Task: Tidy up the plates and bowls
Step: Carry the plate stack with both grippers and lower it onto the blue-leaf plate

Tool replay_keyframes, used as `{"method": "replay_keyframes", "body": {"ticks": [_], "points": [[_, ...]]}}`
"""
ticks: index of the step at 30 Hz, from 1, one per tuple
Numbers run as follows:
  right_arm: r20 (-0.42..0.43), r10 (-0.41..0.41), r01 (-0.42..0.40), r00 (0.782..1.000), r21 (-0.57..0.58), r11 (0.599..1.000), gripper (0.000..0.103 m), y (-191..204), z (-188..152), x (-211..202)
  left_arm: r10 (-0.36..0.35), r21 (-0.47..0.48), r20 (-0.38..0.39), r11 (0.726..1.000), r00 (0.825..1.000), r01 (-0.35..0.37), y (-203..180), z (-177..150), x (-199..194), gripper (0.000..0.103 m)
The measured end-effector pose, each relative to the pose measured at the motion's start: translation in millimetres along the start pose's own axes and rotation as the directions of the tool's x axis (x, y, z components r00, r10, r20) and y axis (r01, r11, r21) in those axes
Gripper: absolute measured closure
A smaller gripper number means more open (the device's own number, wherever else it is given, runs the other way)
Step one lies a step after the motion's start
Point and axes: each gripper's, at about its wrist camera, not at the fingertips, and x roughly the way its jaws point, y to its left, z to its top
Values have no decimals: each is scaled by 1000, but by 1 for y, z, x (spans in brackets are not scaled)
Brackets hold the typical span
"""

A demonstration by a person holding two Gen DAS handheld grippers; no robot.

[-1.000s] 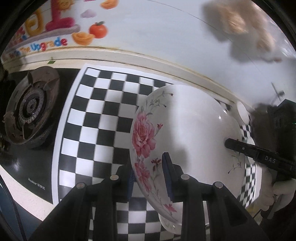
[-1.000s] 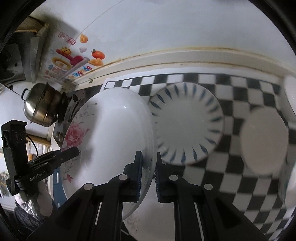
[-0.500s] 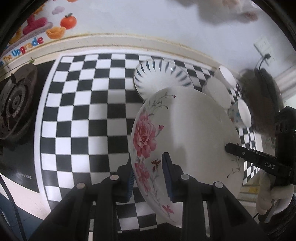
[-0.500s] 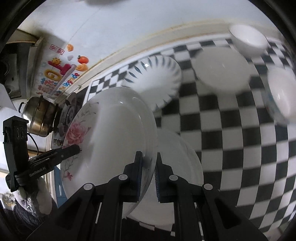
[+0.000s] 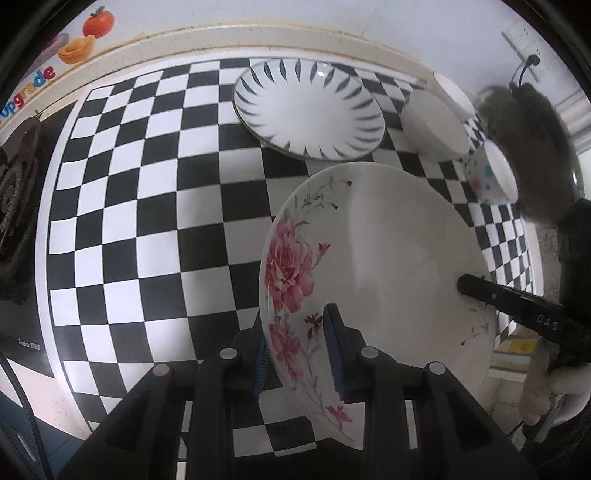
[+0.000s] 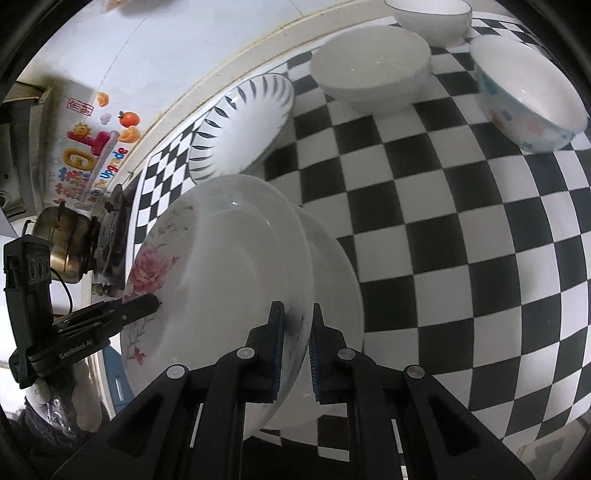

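Both grippers have carried the white porcelain plate with pink rose print point(image 5: 388, 258) away from the stove end and lower, so the blue-streaked white plate point(image 5: 308, 110) and three bowls now show in the left view. Left gripper point(image 5: 297, 354) clamps the floral rim, blue pads on either face. Right gripper point(image 6: 297, 354) clamps the opposite rim; its black finger shows at the plate's far edge in the left view. Rose plate is tilted, held above the black-and-white checkered mat point(image 5: 147, 221), over a plain white plate point(image 6: 340, 280) lying on the mat. Beyond: plain white bowl point(image 6: 373, 74), smaller white bowl point(image 6: 434, 18), spotted bowl point(image 6: 528, 96). Brass-coloured pot point(image 6: 62, 240) stands at the stove.
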Motion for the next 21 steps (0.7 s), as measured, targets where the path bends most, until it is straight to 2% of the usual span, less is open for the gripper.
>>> {"method": "replay_keyframes", "body": {"ticks": [13,21], "points": [[-14,-33,33,999,-14,999,89,-7,-2,16,33,8,-64,999,997,-33,1,-2,25,77],[-22,-51,50,998,-38,998,89,-4,-6,28,75,20,-77,997,994,-74,3,-4,31,77]]}}
